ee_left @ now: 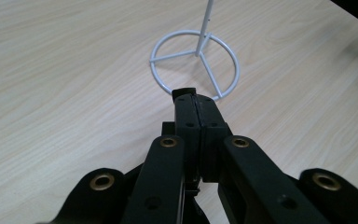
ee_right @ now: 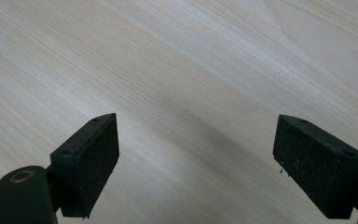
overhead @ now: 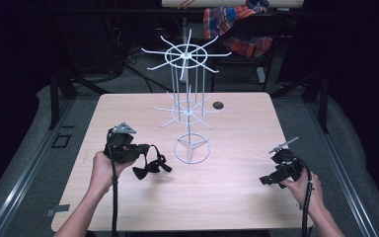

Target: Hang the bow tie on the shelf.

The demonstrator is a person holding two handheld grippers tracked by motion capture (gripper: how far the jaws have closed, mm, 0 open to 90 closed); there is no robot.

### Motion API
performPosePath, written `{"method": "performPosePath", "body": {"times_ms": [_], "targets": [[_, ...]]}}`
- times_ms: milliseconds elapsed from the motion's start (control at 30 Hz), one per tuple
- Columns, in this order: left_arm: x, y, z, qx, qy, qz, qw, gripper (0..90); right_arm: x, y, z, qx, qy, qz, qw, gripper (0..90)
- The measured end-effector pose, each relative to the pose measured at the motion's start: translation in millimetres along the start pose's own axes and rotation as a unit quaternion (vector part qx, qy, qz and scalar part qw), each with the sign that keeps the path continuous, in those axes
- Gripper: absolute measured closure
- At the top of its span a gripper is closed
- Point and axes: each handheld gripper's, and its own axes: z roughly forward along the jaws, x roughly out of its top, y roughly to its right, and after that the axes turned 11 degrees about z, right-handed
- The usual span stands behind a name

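We see a pale wooden table point(overhead: 237, 197) with a tall white wire stand point(overhead: 188, 106) on it. The stand points straight up, so its long way runs from the table to the top. It has a round ring foot point(ee_left: 195, 64) with three thin bars inside, a thin pole, and two wheels of wire hooks, one low and one high. The stand sits near the middle of the table, a bit toward the far side.

Our left gripper point(overhead: 154, 164) is at the left, near the ring foot but not touching it. A hand point(overhead: 103, 169) holds it. It points to the right, across the table. In the left gripper view its two black jaws are pressed tight together. A small black thing point(ee_left: 184, 91) peeks out at the tip, and we cannot tell what it is.

Our right gripper point(ee_right: 209, 158) is near the right edge of the table, well apart from the stand. Its jaws are wide apart and there is nothing between them, just bare wood below.

A small dark round hole point(overhead: 218, 105) is in the table behind the stand. A red and blue checked cloth point(overhead: 237, 24) lies far behind the table.
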Motion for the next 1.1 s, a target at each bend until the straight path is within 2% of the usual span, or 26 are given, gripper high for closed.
{"method": "performPosePath", "body": {"times_ms": [33, 433, 500, 633, 667, 733, 900, 1100], "targets": [[0.9, -0.8, -1.4, -0.001, -0.001, 0.0, 1.0, 89.6, 0.4, 0.7, -0.6, -0.008, -0.006, -0.007, 0.9999, 13.9], [10.2, -9.4, -6.0, 0.021, 0.007, -0.008, 0.9997, 89.6, 0.0, -1.3, 0.7, -0.002, -0.004, -0.001, 1.0, 13.9], [14.5, -11.3, -5.3, 0.026, 0.008, -0.01, 0.9996, 89.6, 0.3, -1.1, 0.3, -0.005, -0.008, -0.005, 0.9999, 14.0], [25.3, -17.1, -5.1, 0.037, 0.01, -0.012, 0.9992, 89.6, 0.0, -0.3, 0.7, 0.002, -0.008, -0.002, 1.0, 14.0], [27.2, -18.4, -5.5, 0.039, 0.013, -0.014, 0.9991, 89.6, 0.0, 0.4, 0.5, -0.006, -0.009, -0.007, 0.9999, 14.0], [30.8, -20.7, -6.2, 0.042, 0.015, -0.016, 0.9989, 89.6, -0.1, 0.6, 0.3, -0.005, -0.009, -0.007, 0.9999, 14.0], [37.6, -25.3, -7.8, 0.051, 0.016, -0.016, 0.9984, 89.6, -0.1, -0.4, 0.6, 0.002, -0.007, -0.003, 1.0, 14.0], [45.0, -32.5, -9.7, 0.064, 0.02, -0.019, 0.9975, 89.6, 0.0, 0.1, 0.3, -0.002, -0.012, -0.007, 0.9999, 14.0]]}}
